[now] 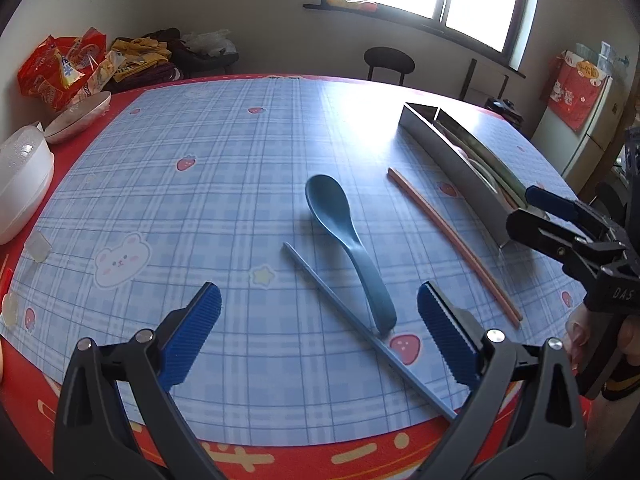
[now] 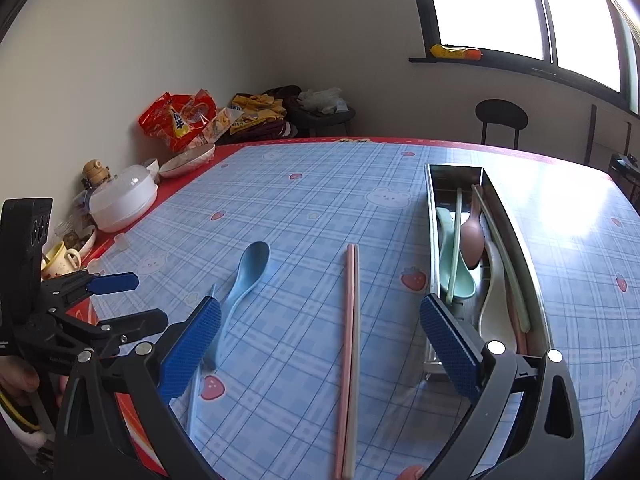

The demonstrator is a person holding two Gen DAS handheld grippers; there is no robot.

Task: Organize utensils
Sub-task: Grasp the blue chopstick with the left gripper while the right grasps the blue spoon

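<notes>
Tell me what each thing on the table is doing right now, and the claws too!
Blue spoon: lying on the table, handle resting across the blue chopstick.
Blue chopstick: flat on the table, loose.
Pink chopsticks: lying side by side, outside the tray.
Metal tray: holds spoons and chopsticks.
Left claw: open, empty.
Right claw: open, empty.

Broad bare tablecloth (image 1: 224, 184) lay beyond the blue spoon (image 1: 344, 236), pink chopsticks (image 2: 349, 344) had clear cloth both sides, metal tray (image 2: 524, 256) crowded with utensils, bowls (image 1: 76, 116) lined the left edge.
</notes>
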